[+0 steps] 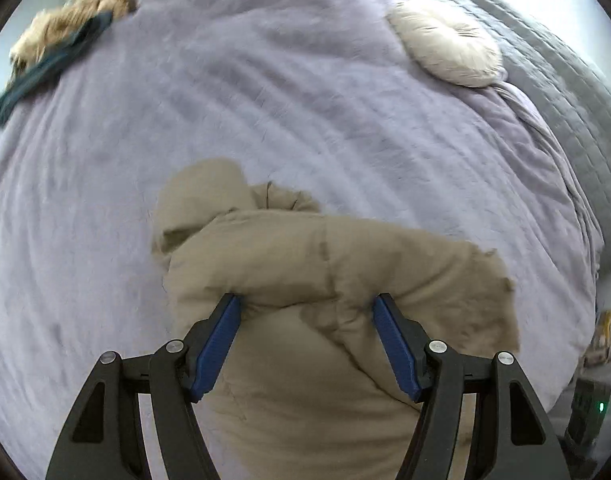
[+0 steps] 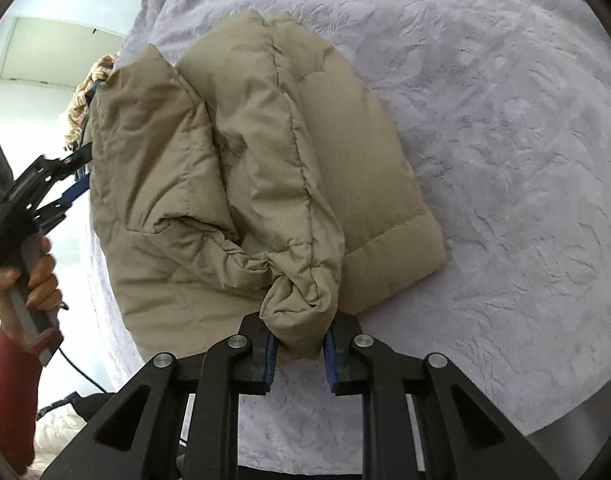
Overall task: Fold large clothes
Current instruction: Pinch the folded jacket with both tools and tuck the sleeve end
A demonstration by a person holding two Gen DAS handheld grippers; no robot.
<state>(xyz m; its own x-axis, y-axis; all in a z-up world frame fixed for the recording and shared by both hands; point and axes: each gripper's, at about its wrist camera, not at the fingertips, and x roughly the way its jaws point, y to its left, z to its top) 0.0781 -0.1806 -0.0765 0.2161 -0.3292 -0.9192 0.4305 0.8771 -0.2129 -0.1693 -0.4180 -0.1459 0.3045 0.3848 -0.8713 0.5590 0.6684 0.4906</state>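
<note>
Right tongs clamped on a tan puffer jacket on the bed; left tongs spread wide at the jacket's edge.

The right tongs [image 2: 298,350] pinch a bunched cuff-like end of the tan puffer jacket [image 2: 241,168], the padded fabric squeezed between their blue pads [image 2: 270,360]. The left tongs [image 1: 306,312] stand wide apart, a fold of the jacket [image 1: 305,264] lying between and just past their tips, not squeezed. In the right wrist view the left tongs [image 2: 67,184] show at the jacket's far side, held by a hand [image 2: 29,276] in a red sleeve. The jacket lies half-folded and rumpled on the lilac bed cover [image 1: 265,92]. Farther off on the bed rest a round cream cushion [image 1: 445,48] beside grey quilted bedding [image 1: 553,80], and well apart a dark teal cloth [image 1: 53,68] against something tan and furry [image 1: 77,16].
</note>
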